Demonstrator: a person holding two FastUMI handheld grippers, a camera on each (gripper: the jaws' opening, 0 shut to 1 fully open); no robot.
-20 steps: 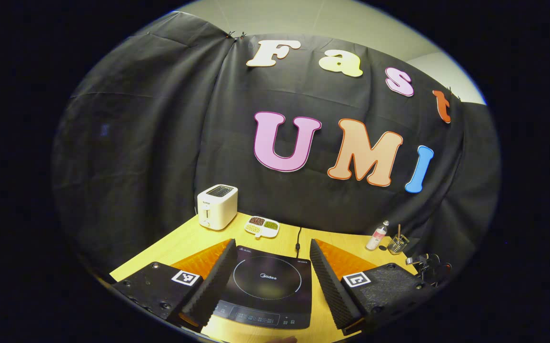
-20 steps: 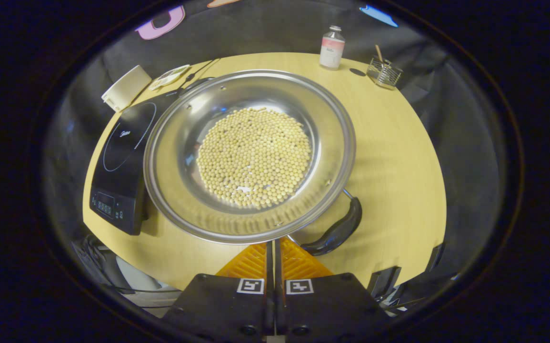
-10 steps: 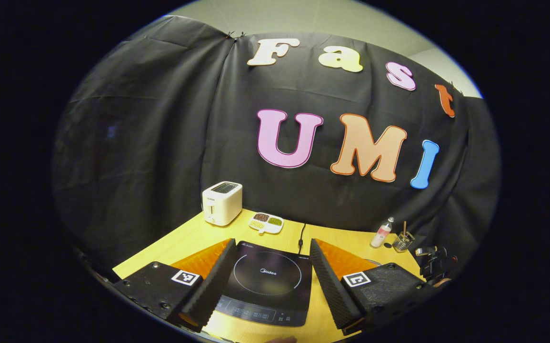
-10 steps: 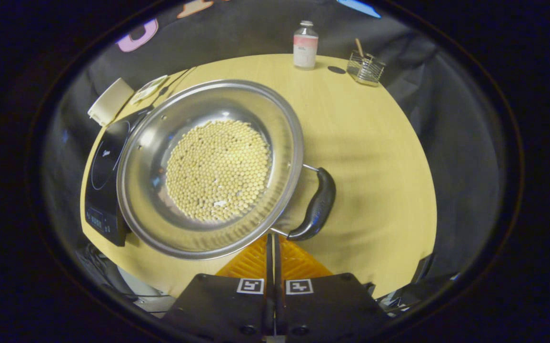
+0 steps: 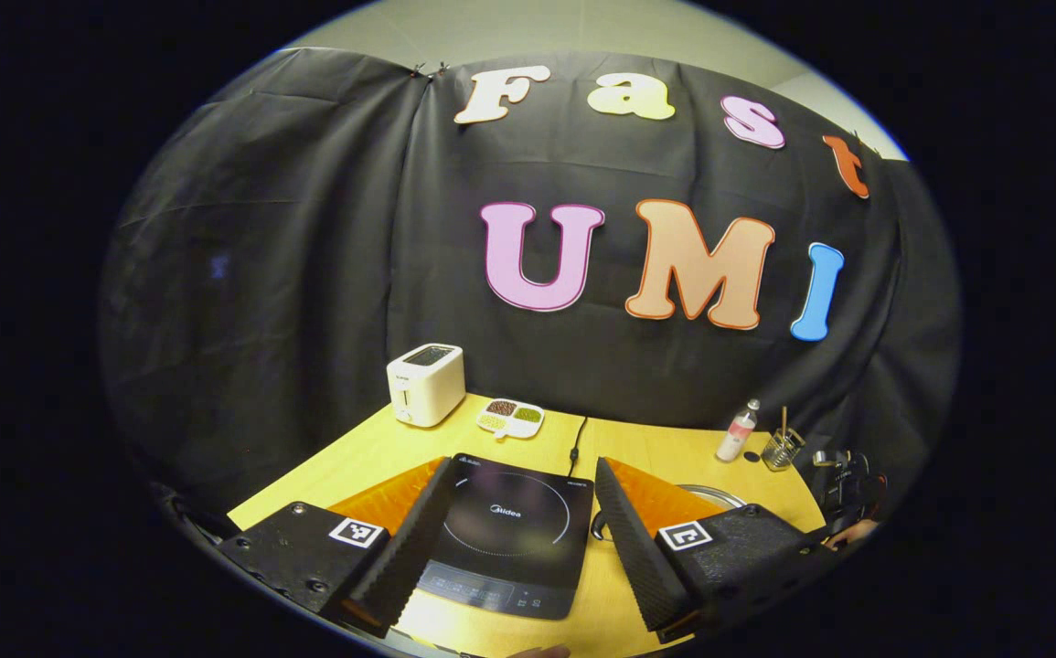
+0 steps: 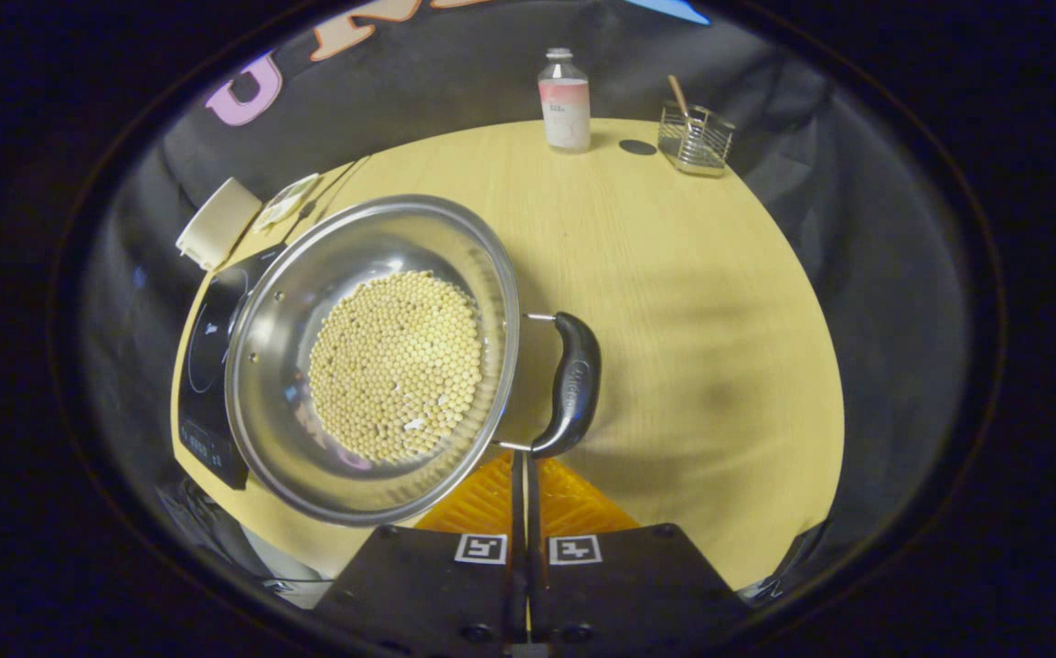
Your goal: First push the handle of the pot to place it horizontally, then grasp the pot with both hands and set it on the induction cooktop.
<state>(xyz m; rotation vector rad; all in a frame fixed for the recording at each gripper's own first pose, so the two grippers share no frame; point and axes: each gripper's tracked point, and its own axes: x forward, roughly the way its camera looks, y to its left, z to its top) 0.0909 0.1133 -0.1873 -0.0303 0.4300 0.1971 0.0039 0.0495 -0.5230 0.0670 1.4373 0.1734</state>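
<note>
The steel pot (image 6: pixel 272 366), its bottom covered in pale beans (image 6: pixel 395 366), stands on the wooden table (image 6: pixel 674 302) in the right gripper view. Its black side handle (image 6: pixel 571 384) points right, toward the open table. My right gripper (image 6: pixel 524 457) is shut with nothing in it, its tips at the handle's lower end. The black induction cooktop (image 6: pixel 203 366) lies just left of the pot, partly under its rim. In the left gripper view my left gripper (image 5: pixel 523 464) is open, raised in front of the cooktop (image 5: pixel 509 539), with the pot's rim (image 5: pixel 715 496) behind one finger.
At the table's back stand a white toaster (image 5: pixel 425 384), a divided dish of beans (image 5: pixel 510 418), a small bottle (image 6: pixel 565 100) and a wire holder with a stick (image 6: pixel 695 137). The cooktop's cord (image 5: pixel 575 448) runs to the back. Bare table stretches right of the pot.
In the right gripper view the pot has turned and slid left, its handle swinging from near the gripper tips up to the right side. The left gripper drew back a little; the pot's rim came into its view.
</note>
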